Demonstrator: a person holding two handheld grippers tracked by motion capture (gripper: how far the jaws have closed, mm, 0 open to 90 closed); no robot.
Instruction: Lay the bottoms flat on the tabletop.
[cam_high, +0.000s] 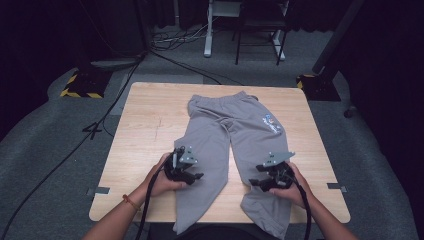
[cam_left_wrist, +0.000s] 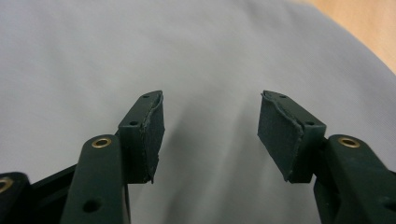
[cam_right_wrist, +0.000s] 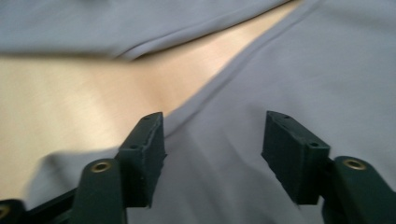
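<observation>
The grey trousers (cam_high: 235, 150) lie flat in the middle of the frame on the wooden table (cam_high: 145, 125), waistband toward the top and both legs running down over the near edge, while the left gripper (cam_high: 192, 176) and right gripper (cam_high: 256, 182) hover open above the legs, holding nothing.

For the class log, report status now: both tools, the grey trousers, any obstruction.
Left tool open over left trouser leg, right tool open over right leg. Grey trousers flat on table, cuffs hanging over near edge. Nothing in the way.
</observation>
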